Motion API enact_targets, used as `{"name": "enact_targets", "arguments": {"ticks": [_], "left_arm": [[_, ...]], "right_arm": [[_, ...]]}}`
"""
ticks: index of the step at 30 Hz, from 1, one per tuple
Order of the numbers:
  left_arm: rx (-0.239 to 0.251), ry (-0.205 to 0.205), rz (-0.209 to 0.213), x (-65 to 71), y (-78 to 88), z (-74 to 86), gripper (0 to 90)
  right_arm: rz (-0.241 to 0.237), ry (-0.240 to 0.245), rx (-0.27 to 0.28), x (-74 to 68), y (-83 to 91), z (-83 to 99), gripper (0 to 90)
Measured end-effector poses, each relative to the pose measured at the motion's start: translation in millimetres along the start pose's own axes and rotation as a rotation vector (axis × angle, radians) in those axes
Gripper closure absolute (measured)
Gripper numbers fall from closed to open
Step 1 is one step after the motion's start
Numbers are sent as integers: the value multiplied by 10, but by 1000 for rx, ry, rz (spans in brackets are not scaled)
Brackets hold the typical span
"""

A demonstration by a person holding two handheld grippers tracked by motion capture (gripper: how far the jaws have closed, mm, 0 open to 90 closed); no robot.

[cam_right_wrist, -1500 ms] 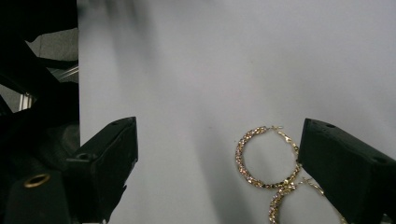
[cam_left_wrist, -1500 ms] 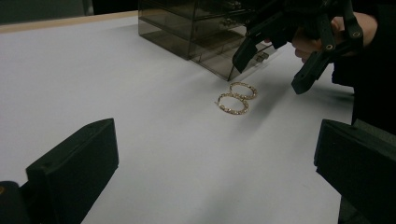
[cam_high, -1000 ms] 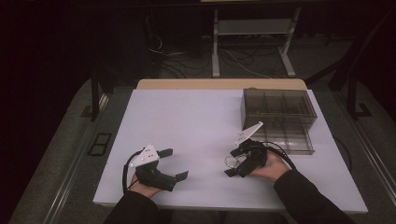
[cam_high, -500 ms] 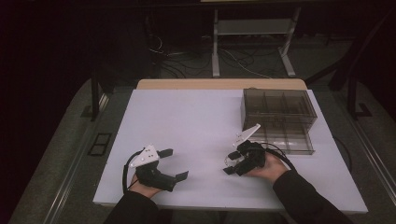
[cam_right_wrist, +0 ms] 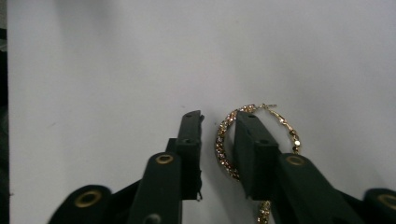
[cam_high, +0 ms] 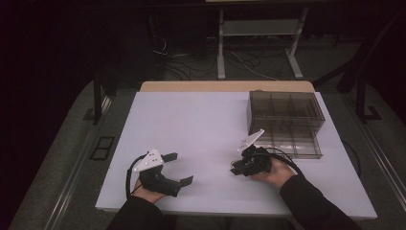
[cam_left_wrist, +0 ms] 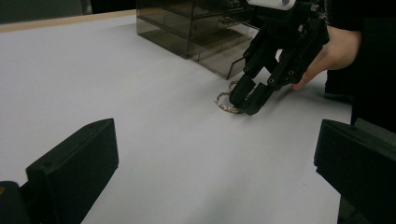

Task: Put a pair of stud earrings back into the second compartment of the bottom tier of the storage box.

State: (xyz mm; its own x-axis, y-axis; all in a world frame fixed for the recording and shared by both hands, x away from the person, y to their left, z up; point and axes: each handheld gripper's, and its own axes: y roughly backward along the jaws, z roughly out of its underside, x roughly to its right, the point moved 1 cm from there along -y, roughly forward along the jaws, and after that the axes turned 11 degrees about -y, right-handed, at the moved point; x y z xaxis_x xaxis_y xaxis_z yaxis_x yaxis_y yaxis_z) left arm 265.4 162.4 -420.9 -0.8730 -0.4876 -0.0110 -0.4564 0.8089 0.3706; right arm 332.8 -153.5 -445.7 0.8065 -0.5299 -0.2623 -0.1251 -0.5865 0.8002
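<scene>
Fingers of the right gripper have just been closing around the gold, stone-set hoop earring (not yet pinched), so pickup seems imminent.

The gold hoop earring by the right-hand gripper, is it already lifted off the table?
No, the gold hoop earring lies flat on the white table, one side of the ring between the right gripper's jaws.

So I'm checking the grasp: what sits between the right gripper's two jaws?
In the right gripper view, one side of a gold hoop earring lies on the white table between the jaws of the right gripper, which have just been closing; a small gap remains.
</scene>
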Motion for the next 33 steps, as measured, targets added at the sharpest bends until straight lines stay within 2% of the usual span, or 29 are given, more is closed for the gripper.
{"name": "enact_targets", "arguments": {"ticks": [4,10,16,28,33], "left_arm": [[-2,-2,1,1,-2,0,0],[2,5,-4,-7,5,3,0],[-2,4,-3,-10,-2,5,0],[-3,5,-4,-21,2,10,0],[-3,5,-7,-29,1,11,0]], "right_arm": [[12,1,-2,6,-4,3,775],[19,27,-4,-22,-14,8,842],[20,43,-2,-12,-17,6,853],[-45,-24,0,41,10,-4,857],[-75,-56,26,39,68,-16,857]]}}
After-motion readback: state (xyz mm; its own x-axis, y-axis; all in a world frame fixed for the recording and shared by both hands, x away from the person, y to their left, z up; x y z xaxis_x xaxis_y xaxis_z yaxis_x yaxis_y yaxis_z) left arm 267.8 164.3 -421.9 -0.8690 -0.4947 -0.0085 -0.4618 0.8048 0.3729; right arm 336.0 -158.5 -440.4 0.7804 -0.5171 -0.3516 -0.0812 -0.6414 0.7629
